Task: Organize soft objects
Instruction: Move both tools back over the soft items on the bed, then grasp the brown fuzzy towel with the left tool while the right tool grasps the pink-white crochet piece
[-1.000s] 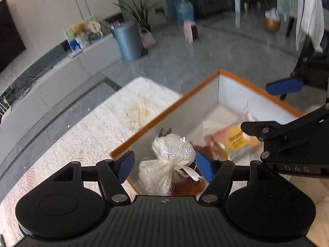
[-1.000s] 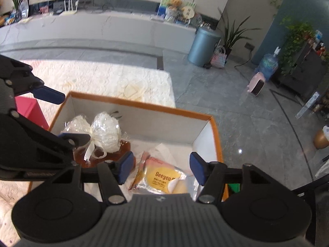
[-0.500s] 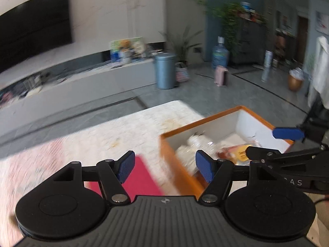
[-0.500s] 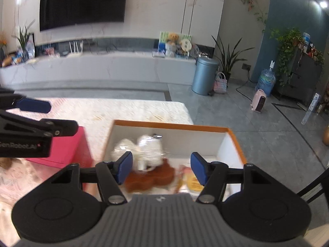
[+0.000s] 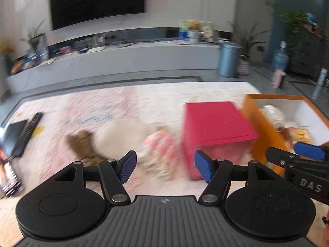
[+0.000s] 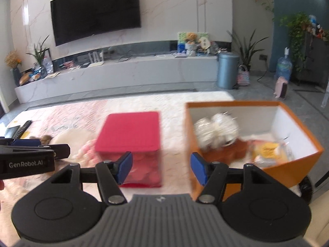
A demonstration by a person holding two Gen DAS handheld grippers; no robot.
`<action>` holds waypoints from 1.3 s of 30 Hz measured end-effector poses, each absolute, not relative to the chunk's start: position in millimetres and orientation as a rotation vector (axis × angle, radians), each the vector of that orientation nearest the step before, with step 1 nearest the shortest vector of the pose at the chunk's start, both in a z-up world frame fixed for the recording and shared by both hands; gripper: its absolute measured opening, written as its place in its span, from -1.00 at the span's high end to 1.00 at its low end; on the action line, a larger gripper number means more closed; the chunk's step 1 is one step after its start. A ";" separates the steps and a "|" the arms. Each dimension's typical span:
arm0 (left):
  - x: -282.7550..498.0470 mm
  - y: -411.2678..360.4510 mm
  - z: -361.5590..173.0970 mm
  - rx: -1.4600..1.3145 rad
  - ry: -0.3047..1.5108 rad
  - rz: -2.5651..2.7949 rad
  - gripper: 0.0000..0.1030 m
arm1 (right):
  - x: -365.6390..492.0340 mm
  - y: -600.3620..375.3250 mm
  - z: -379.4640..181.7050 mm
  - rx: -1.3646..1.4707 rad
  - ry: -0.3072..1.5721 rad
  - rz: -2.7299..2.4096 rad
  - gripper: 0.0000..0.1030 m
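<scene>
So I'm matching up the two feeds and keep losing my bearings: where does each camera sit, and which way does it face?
Left wrist: on the left gripper, jaws empty and closing, facing blurred plush toys on the rug; the right gripper shows at right.
Right wrist: on the right gripper, open and empty, facing the red box and orange box; the left gripper shows at left.
Shared: both boxes, the toys, the TV.
</scene>
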State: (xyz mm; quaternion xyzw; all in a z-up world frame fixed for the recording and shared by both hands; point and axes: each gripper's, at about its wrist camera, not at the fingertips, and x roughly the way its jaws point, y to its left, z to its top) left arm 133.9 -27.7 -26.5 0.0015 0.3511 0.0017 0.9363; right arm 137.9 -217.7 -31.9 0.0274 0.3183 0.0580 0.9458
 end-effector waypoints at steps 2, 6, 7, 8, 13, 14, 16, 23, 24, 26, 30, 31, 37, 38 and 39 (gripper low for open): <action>129.5 -12.2 -31.1 -0.010 0.729 0.039 -0.49 | 137.4 -202.1 -36.7 0.056 0.663 0.140 -0.21; 124.0 17.3 -37.7 -0.051 0.750 0.081 -0.49 | 137.4 -172.8 -45.7 0.002 0.679 0.180 -0.21; 123.7 22.6 -39.5 -0.056 0.755 0.092 -0.49 | 136.1 -166.0 -48.9 -0.009 0.682 0.189 -0.21; 123.3 27.6 -41.0 -0.060 0.759 0.099 -0.49 | 137.2 -159.9 -50.6 -0.016 0.687 0.198 -0.21; 120.1 54.1 -49.1 -0.084 0.776 0.114 -0.46 | 142.7 -133.1 -57.6 -0.048 0.699 0.250 -0.21; 119.8 58.6 -50.8 -0.087 0.779 0.116 -0.46 | 143.8 -127.0 -59.1 -0.058 0.701 0.262 -0.21; 121.4 68.0 -54.9 -0.089 0.789 0.116 -0.46 | 148.6 -117.4 -62.2 -0.079 0.707 0.283 -0.21; 128.6 88.4 -69.8 -0.121 0.825 0.088 -0.45 | 165.1 -84.1 -73.1 -0.141 0.718 0.347 -0.21; 130.1 90.4 -71.9 -0.128 0.829 0.083 -0.45 | 167.9 -78.3 -76.1 -0.156 0.719 0.349 -0.21; 133.5 94.7 -75.2 -0.140 0.836 0.070 -0.44 | 173.6 -69.3 -81.2 -0.183 0.720 0.351 -0.21; 142.8 104.1 -78.2 -0.154 0.843 0.064 -0.42 | 186.5 -54.8 -89.2 -0.211 0.728 0.367 -0.20; 146.0 106.6 -78.5 -0.158 0.845 0.070 -0.42 | 191.5 -51.0 -89.9 -0.222 0.731 0.376 -0.20; 171.1 121.1 -82.5 -0.191 0.829 0.086 -0.51 | 218.7 -24.8 -105.7 -0.291 0.740 0.366 -0.21; 176.5 123.2 -86.2 -0.202 0.846 0.092 -0.51 | 223.3 -21.8 -109.0 -0.298 0.747 0.364 -0.21; 181.6 125.0 -90.8 -0.216 0.863 0.096 -0.51 | 227.9 -18.8 -112.9 -0.308 0.753 0.356 -0.21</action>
